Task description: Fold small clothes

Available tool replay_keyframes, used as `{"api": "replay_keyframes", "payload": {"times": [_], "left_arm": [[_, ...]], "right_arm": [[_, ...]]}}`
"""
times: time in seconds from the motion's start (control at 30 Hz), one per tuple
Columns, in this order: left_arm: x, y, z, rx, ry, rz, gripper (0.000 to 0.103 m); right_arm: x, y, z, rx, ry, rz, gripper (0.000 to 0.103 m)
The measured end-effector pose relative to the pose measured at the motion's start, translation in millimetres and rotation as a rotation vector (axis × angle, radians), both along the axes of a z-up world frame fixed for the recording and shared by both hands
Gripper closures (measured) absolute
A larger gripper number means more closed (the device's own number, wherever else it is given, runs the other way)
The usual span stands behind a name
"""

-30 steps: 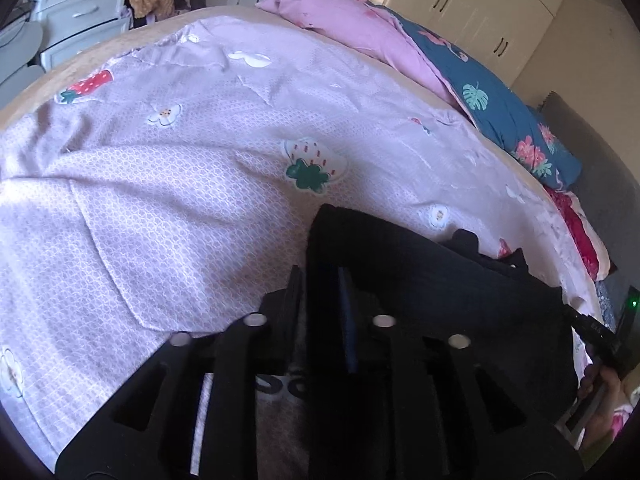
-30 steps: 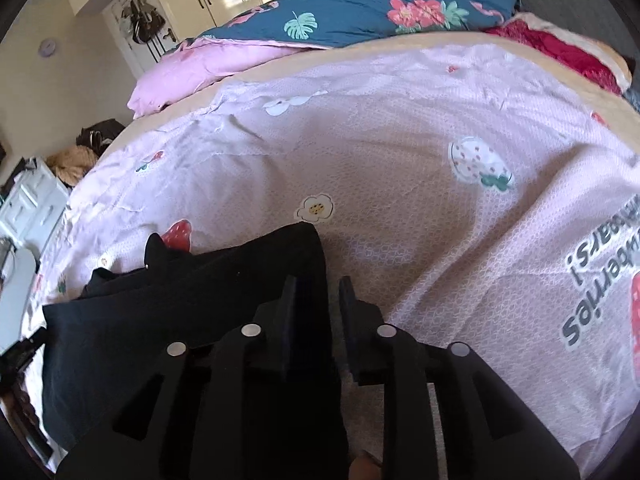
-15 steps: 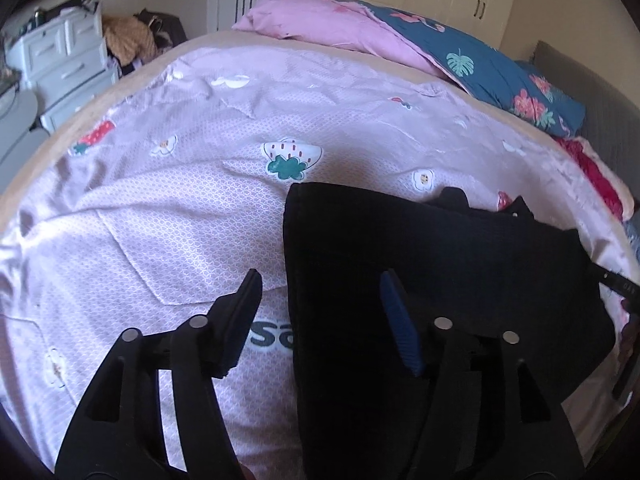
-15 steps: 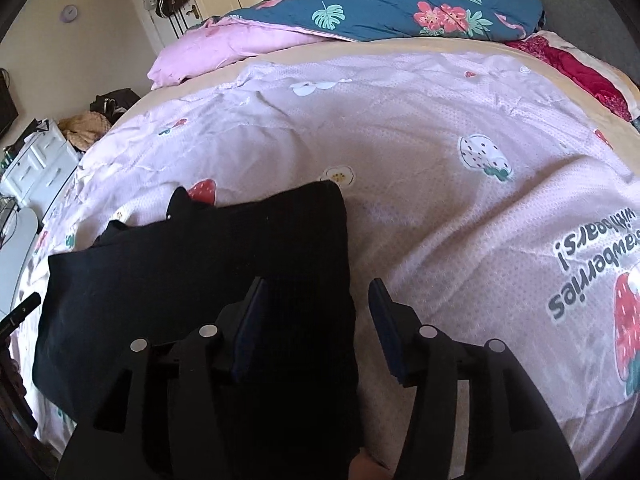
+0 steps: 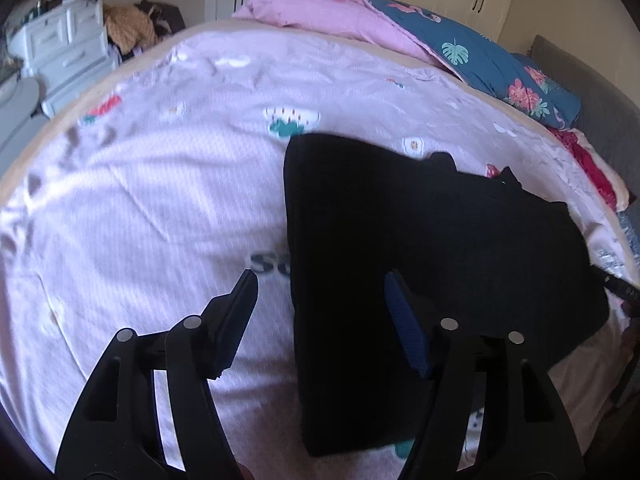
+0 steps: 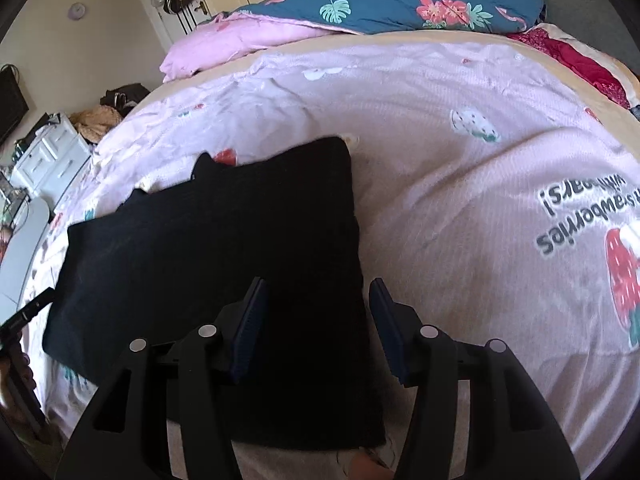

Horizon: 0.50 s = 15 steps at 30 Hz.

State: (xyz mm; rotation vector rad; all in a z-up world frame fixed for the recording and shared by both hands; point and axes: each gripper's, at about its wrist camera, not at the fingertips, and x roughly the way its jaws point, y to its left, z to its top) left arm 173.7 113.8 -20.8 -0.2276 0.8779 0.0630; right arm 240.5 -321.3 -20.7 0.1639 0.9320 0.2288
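The black garment lies flat on the bed. The left tool, fingers spread, straddles its left edge; the right tool, also spread and holding nothing, straddles its right edge.

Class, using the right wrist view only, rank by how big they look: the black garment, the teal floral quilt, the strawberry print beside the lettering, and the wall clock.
1. black garment, though it lies nearest the camera
2. teal floral quilt
3. strawberry print
4. wall clock
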Motion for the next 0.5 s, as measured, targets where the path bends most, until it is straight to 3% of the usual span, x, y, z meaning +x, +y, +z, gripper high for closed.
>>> {"api": "replay_keyframes", "payload": {"times": [0.07, 0.1, 0.17, 0.2, 0.33, 0.5], "left_arm": [[-3.0, 0.7, -4.8, -0.044, 0.015, -0.004, 0.045], [-4.5, -0.5, -7.5, -0.061, 0.026, -0.008, 0.048], [-7.7, -4.9, -10.3, -0.071, 0.036, -0.022, 0.079], [-9.5, -6.6, -11.0, -0.079, 0.036, -0.029, 0.095], [-21.6, -12.6, -11.2, -0.016, 0.048, -0.028, 0.097], [-27.7, -7.4, -17.0, -0.024, 0.059, -0.015, 0.094]], "right_arm": [[-5.3, -0.8, -4.2, 0.005, 0.009, -0.003, 0.057], [-7.6, -1.6, -5.4, 0.013, 0.011, -0.001, 0.074], [-14.0, -3.2, -5.2, 0.030, 0.000, 0.001, 0.094], [-16.4, -4.0, -4.0, 0.036, -0.007, 0.002, 0.094], [-24.8, -8.1, -1.8, 0.023, -0.010, -0.026, 0.094], [-24.9, -3.9, -10.3, -0.037, 0.013, -0.059, 0.090]]}}
